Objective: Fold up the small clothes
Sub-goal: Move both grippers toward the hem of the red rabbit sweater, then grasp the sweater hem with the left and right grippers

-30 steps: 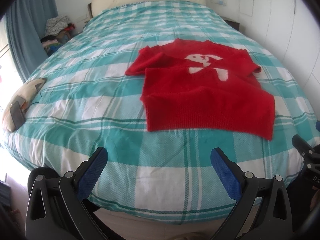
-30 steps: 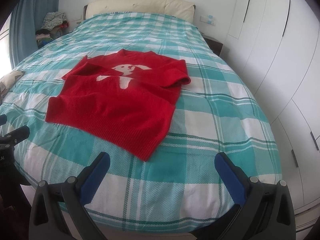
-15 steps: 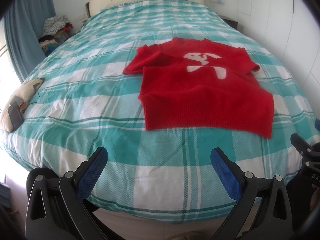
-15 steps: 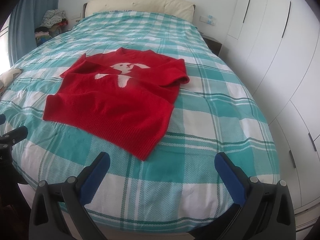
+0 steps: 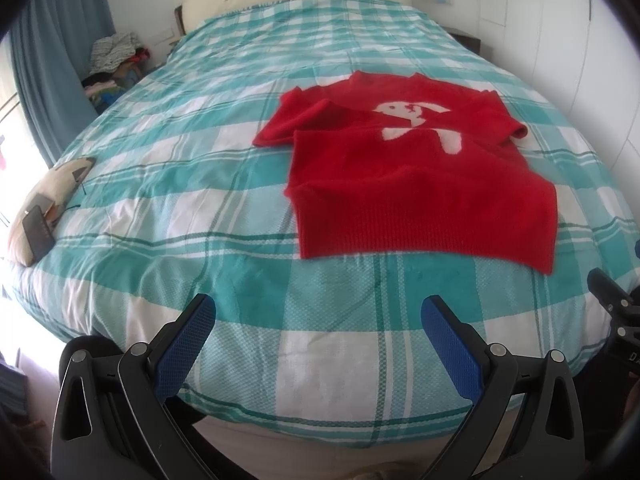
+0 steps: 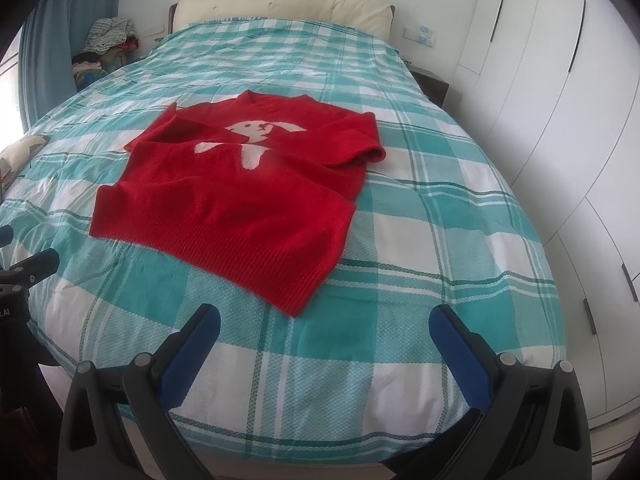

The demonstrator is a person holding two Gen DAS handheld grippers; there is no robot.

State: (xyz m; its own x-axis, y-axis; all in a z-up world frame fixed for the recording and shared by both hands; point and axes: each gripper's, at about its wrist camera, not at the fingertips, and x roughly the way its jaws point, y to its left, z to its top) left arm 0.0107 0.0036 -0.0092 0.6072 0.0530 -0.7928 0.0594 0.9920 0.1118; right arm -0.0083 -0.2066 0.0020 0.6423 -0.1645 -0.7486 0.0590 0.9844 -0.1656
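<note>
A small red knitted sweater [image 5: 404, 176] with a white animal motif lies flat on the teal-and-white checked bed [image 5: 200, 184], both sleeves folded in over the body. In the right wrist view the same sweater [image 6: 240, 192] sits left of centre. My left gripper [image 5: 318, 320] hovers open over the bed's near edge, short of the sweater's hem, with nothing between its blue pads. My right gripper [image 6: 324, 330] is open too, just short of the hem's right corner. Part of the other gripper [image 5: 616, 312] shows at the right edge of the left wrist view.
A cream headboard [image 6: 280, 6] stands at the far end. White wardrobe doors [image 6: 560, 80] line the right side. A pile of clothes [image 5: 116, 56] and a blue curtain [image 5: 48, 60] are at the far left. A cushion with a dark flat object [image 5: 40, 208] rests on the bed's left edge.
Both grippers have moved slightly forward toward the bed, so the sweater looks a little nearer. The sweater has not moved and both grippers stay open.
</note>
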